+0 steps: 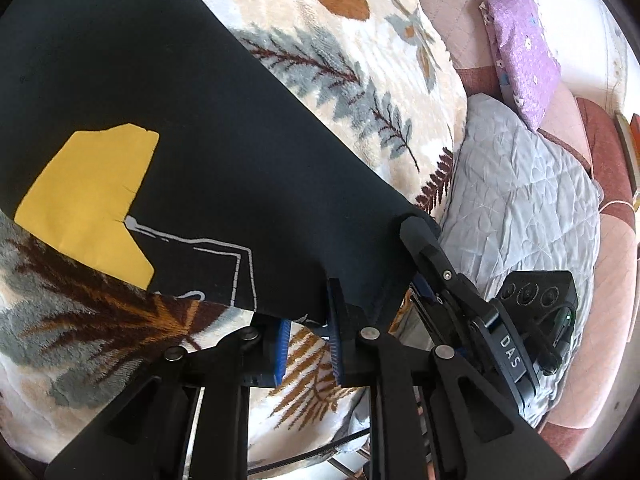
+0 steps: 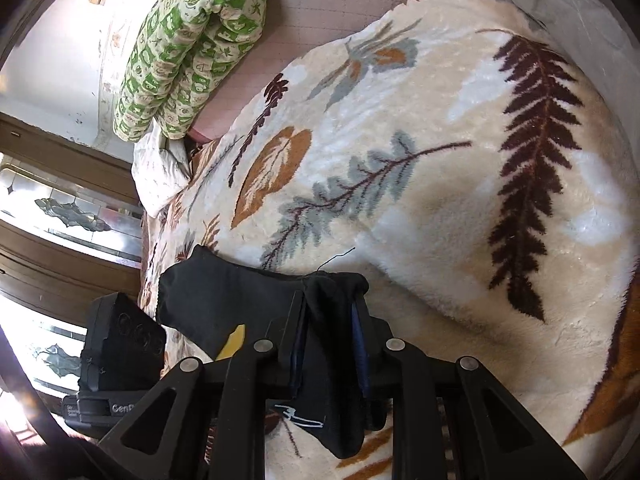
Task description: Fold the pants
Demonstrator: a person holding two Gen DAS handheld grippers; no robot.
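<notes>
While the black fabric pants with a yellow patch (image 1: 168,152) stretch away ahead of its fingers over the cream leaf-patterned plush blanket (image 1: 344,40), the left gripper (image 1: 308,344) is nearly closed, pinching their hem edge. The right gripper (image 2: 330,344) clamps a bunched fold of them (image 2: 328,312) between its blue-padded fingers (image 2: 362,356).

We see a bed (image 2: 256,52) under a cream leaf-patterned blanket (image 2: 440,184), with black pants (image 1: 180,120), a grey pillow (image 1: 520,184), a purple pillow (image 1: 520,52) and a green quilt (image 2: 188,48) lying on it.
</notes>
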